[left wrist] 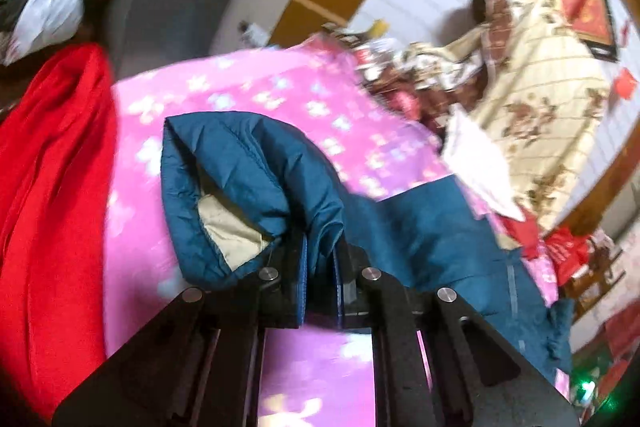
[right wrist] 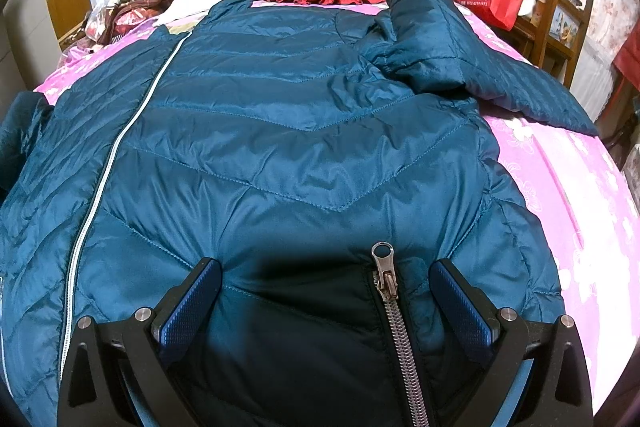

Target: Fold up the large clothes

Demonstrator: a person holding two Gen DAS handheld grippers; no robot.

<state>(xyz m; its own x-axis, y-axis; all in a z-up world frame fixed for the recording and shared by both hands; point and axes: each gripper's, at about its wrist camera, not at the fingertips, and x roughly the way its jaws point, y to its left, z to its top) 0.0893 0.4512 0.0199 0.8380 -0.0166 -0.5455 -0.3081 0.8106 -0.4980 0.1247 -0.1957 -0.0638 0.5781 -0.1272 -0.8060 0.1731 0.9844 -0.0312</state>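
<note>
Teal quilted jacket (right wrist: 280, 131) spread across pink floral bed (right wrist: 560, 187). Left gripper (left wrist: 320, 259) clenched on lifted sleeve cuff (left wrist: 240, 179). Right gripper (right wrist: 326, 291) released, fingers (right wrist: 192, 303) straddling collar zipper (right wrist: 388, 291).

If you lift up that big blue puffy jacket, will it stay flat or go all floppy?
Probably floppy: the sleeve end pinched in the left gripper already droops and bends over. The jacket looks puffy and quilted, so likely light for its size. Its shiny fabric may be slippery. The right gripper is open above it.
</note>
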